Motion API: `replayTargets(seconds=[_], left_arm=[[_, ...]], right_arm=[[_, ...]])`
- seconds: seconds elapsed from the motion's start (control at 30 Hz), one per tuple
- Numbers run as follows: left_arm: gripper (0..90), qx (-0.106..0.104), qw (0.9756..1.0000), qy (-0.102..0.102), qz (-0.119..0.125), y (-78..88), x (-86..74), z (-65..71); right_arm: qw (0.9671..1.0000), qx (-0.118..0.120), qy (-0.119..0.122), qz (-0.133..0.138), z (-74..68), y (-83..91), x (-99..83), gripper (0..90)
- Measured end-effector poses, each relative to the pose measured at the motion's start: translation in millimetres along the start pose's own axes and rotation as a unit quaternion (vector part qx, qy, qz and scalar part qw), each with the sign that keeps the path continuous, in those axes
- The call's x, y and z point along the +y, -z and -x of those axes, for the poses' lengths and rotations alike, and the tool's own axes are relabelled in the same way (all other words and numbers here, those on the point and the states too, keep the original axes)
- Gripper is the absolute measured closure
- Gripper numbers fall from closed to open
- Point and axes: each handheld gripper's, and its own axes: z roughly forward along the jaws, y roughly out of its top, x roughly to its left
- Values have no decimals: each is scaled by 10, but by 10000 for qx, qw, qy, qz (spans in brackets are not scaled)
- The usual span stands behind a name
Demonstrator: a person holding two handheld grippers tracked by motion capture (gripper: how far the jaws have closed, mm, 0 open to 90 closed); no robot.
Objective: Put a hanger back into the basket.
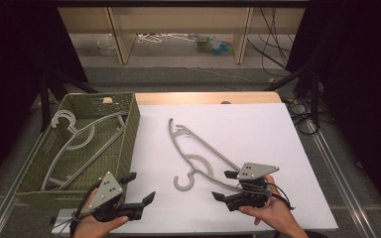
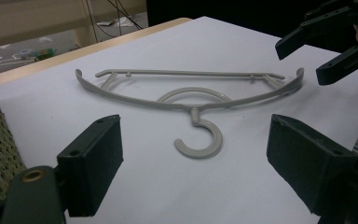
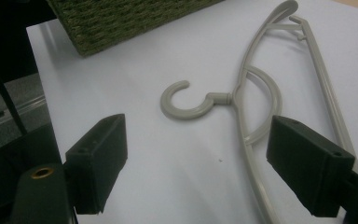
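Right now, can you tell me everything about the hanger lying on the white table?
The hanger is pale grey and looks like plastic. It has a curved top bar, a straight bottom bar, a half ring under the neck and an open hook. It lies flat on the white table, beside the green basket, not in it. Its hook points toward the person. The right claw is open right by one end; I cannot tell if it touches. The left claw is open and apart from it.
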Motion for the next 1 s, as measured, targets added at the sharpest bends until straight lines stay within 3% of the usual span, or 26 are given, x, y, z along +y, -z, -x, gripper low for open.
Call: replayTargets(seconds=[0.23, 0.47, 0.57, 0.67, 0.83, 1.0], left_arm=[[183, 0, 10000, 74, -25, -58, -88, 29], [170, -113, 9998, 150, -56, -84, -131, 42], [170, -49, 9999, 30, -91, -80, -125, 25], [170, -71, 9998, 70, -147, -87, -148, 35], [170, -99, 9997, 33, -208, -111, -149, 40], [170, -126, 9996, 5, -263, -124, -164, 35]], right_arm=[[9999, -55, 39, -94, 26, -36, -29, 214], [9981, -237, 177, -538, 118, -138, -62, 179], [9965, -293, 219, -755, 146, -209, -60, 174], [9949, -307, 252, -928, 157, -287, -64, 179], [9893, -276, 528, -1331, 200, -440, -73, 168], [9845, -311, 362, -1690, 289, -626, -44, 172]])
